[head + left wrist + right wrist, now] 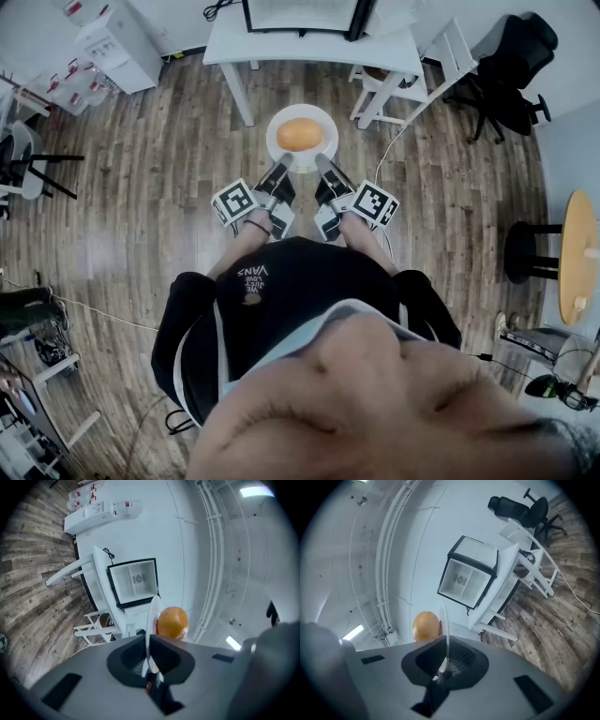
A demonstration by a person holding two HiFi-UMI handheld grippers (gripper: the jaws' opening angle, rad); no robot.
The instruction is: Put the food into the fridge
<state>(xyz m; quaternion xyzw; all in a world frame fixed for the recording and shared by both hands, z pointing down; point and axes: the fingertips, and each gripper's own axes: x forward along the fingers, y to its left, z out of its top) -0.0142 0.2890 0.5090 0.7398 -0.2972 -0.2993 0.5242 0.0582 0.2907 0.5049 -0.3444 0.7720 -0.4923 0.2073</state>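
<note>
A white plate (pixel 301 141) carries a round orange food item (pixel 300 134) and is held in the air over the wooden floor. My left gripper (pixel 279 172) is shut on the plate's left rim, and my right gripper (pixel 324 170) is shut on its right rim. In the left gripper view the plate (pixel 151 620) shows edge-on between the jaws of the left gripper (pixel 149 663), with the food (pixel 172 622) beyond. In the right gripper view the plate (pixel 446 623) is pinched by the right gripper (pixel 446 665), the food (pixel 426 626) behind. The small glass-door fridge (pixel 134 581) (pixel 469 577) stands ahead on a white table (pixel 309 45).
A white chair (pixel 405 82) stands by the table's right end and a black office chair (pixel 511 70) further right. A round wooden table (pixel 577 253) is at the right edge. White shelving (pixel 112 42) is at the far left. A cable (pixel 394 141) trails on the floor.
</note>
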